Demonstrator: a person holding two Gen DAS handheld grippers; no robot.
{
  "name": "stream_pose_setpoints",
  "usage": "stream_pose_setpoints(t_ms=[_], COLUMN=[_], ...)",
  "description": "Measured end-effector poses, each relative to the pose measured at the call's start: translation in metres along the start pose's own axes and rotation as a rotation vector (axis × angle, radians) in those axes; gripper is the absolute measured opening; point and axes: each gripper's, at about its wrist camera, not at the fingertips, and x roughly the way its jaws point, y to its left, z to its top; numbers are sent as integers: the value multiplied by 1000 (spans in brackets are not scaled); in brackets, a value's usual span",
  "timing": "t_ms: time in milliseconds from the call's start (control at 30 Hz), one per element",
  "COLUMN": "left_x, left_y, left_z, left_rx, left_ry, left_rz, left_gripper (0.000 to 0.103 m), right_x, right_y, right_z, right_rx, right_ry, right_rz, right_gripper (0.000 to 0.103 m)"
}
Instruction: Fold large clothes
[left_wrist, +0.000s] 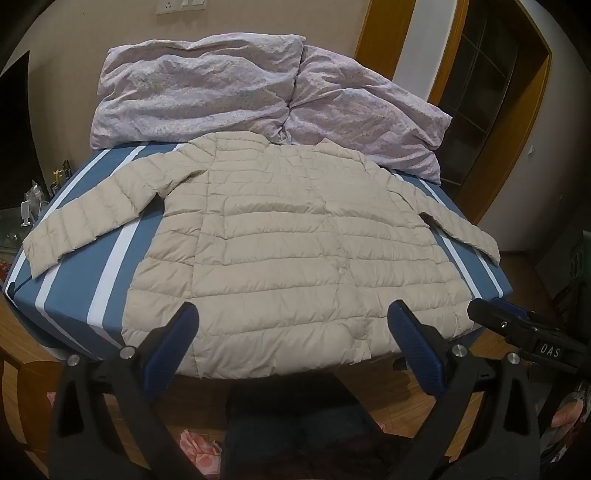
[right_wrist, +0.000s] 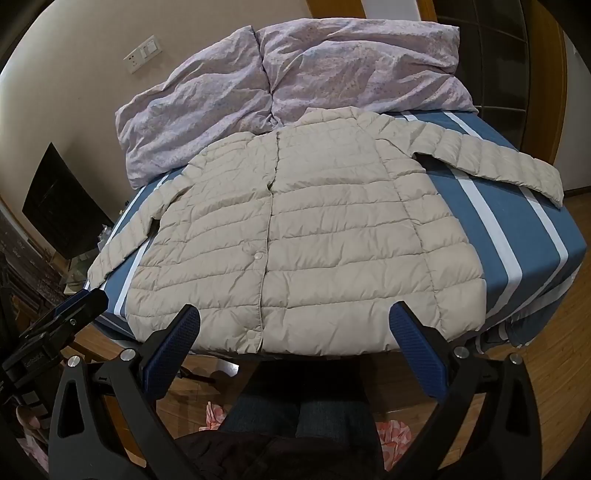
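A cream quilted puffer jacket (left_wrist: 280, 236) lies flat and front up on the bed, both sleeves spread out to the sides, hem at the near edge. It also shows in the right wrist view (right_wrist: 306, 229). My left gripper (left_wrist: 291, 321) is open and empty, held just above the jacket's hem. My right gripper (right_wrist: 295, 321) is open and empty too, over the hem. The right gripper shows at the right edge of the left wrist view (left_wrist: 517, 328), and the left gripper at the left edge of the right wrist view (right_wrist: 59, 321).
The bed has a blue sheet with white stripes (left_wrist: 85, 280). A crumpled lilac duvet (left_wrist: 229, 92) is piled at the head of the bed against the wall. A cluttered side table (left_wrist: 33, 206) stands left, a wooden door frame (left_wrist: 517, 129) right. Wooden floor lies below.
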Motion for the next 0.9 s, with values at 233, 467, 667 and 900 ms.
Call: stream_pose_setpoints(t_ms=[233, 467, 667, 900], left_x=[0, 0, 0, 0], left_y=[0, 0, 0, 0], left_z=[0, 0, 0, 0], left_rx=[2, 2, 2, 3], left_ry=[1, 1, 1, 0], left_rz=[1, 2, 2, 3], left_gripper=[101, 101, 101, 101], right_x=[0, 1, 1, 2], right_y=[-1, -1, -1, -2], right_z=[0, 0, 0, 0], right_rx=[1, 2, 2, 3], right_ry=[1, 2, 2, 3], right_rz=[1, 1, 0, 0], right_gripper=[102, 102, 102, 102])
